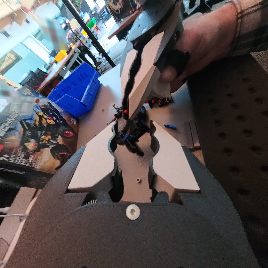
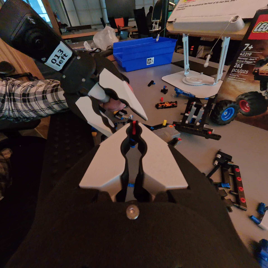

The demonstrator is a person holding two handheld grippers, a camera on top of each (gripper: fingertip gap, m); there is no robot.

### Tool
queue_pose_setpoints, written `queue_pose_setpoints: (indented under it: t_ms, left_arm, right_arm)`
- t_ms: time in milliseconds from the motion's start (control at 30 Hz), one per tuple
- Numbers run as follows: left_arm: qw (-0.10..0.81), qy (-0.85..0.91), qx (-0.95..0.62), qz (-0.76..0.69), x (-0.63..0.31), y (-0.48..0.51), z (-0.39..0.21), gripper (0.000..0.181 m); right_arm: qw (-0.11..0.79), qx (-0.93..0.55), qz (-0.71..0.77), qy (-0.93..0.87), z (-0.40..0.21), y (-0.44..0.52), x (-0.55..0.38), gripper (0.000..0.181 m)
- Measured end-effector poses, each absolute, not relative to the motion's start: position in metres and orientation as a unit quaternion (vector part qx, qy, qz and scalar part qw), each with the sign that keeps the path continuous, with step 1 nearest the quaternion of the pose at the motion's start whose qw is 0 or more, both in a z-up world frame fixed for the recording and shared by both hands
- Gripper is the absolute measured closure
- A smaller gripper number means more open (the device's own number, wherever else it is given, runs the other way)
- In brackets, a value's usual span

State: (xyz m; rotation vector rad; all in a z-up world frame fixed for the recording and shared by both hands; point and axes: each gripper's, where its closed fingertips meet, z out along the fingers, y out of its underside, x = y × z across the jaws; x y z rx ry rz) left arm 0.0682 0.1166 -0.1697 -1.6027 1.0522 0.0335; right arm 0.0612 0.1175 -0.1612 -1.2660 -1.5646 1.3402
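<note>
Pinching a red pin [image 2: 133, 127], the right gripper [image 2: 134, 125] meets the left gripper [image 2: 129, 124].
Left fingers spread apart beside the black toy-brick frame [image 1: 131, 136] on the grey table [image 1: 171, 114]; blue bin [image 2: 143, 53] behind.

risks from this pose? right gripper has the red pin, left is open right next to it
1. The right gripper pinches the red pin only at its very tips; a small knock could twist it or flick it out.
2. The left gripper is open with its tips close to the right one's, over the black assembly; the two could well bump.
3. Small loose parts, like the blue pin, lie near the table edge and could be swept off.
</note>
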Motion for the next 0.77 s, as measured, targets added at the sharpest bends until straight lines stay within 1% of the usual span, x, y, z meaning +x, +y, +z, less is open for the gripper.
queue_pose_setpoints:
  t_ms: [33, 67, 233, 267, 300, 367, 433, 733, 767]
  left_arm:
    - [0.566, 0.447, -0.693, 0.013, 0.071, 0.119, -0.176, 0.141]
    - [0.563, 0.439, -0.7, 0.018, 0.072, 0.123, -0.18, 0.148]
    - [0.569, 0.403, -0.717, -0.024, 0.071, 0.131, -0.184, 0.154]
    - [0.557, 0.41, -0.721, -0.036, 0.074, 0.129, -0.189, 0.167]
    - [0.566, 0.402, -0.719, -0.028, 0.074, 0.131, -0.187, 0.168]
    - [0.575, 0.404, -0.712, -0.007, 0.071, 0.132, -0.183, 0.169]
    - [0.57, 0.394, -0.72, -0.026, 0.073, 0.134, -0.185, 0.168]
    - [0.545, 0.39, -0.741, -0.024, 0.077, 0.14, -0.196, 0.166]
    - [0.547, 0.394, -0.738, -0.029, 0.08, 0.138, -0.196, 0.17]
  right_arm:
    - [0.36, -0.487, 0.518, -0.604, -0.159, 0.116, 0.059, 0.18]
    - [0.363, -0.483, 0.523, -0.601, -0.156, 0.113, 0.058, 0.181]
    - [0.397, -0.493, 0.486, -0.602, -0.158, 0.113, 0.051, 0.181]
    - [0.396, -0.491, 0.486, -0.605, -0.158, 0.11, 0.05, 0.181]
    - [0.407, -0.492, 0.481, -0.601, -0.157, 0.11, 0.049, 0.181]
    - [0.415, -0.489, 0.484, -0.595, -0.154, 0.11, 0.047, 0.181]
    - [0.422, -0.492, 0.482, -0.589, -0.152, 0.112, 0.047, 0.181]
    - [0.411, -0.498, 0.499, -0.577, -0.152, 0.115, 0.047, 0.181]
    - [0.414, -0.488, 0.512, -0.573, -0.147, 0.112, 0.046, 0.181]
